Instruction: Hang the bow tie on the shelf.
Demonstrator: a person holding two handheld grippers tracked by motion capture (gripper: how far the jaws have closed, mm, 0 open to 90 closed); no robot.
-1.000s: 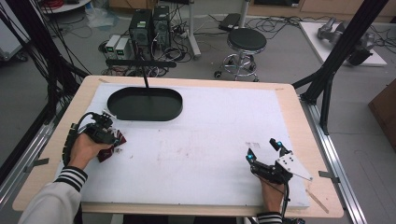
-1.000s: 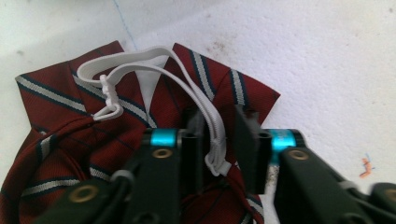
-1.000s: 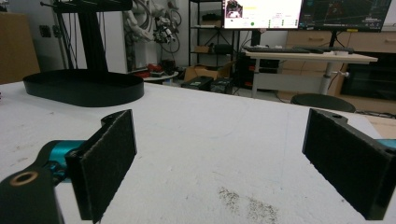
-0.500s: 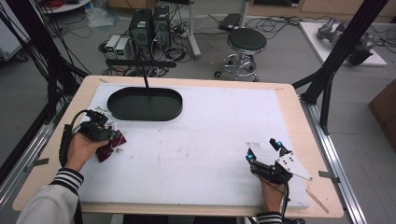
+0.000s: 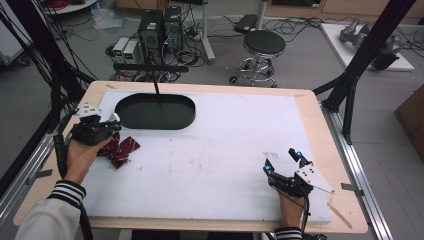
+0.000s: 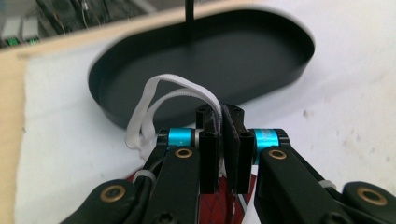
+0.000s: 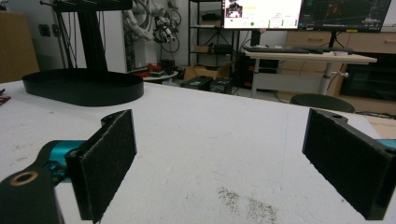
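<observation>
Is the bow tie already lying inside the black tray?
No. In the high view the bow tie lies on the white table cover beside the left gripper, outside the black tray.

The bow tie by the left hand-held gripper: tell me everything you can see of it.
The bow tie is dark red cloth with thin pale stripes and a white elastic strap. Its body lies on the white table cover near the left edge, just in front of the black oval tray. The left hand-held gripper is shut on the strap, whose loops arch up beside the jaws. The person's hand partly hides the tie.
</observation>
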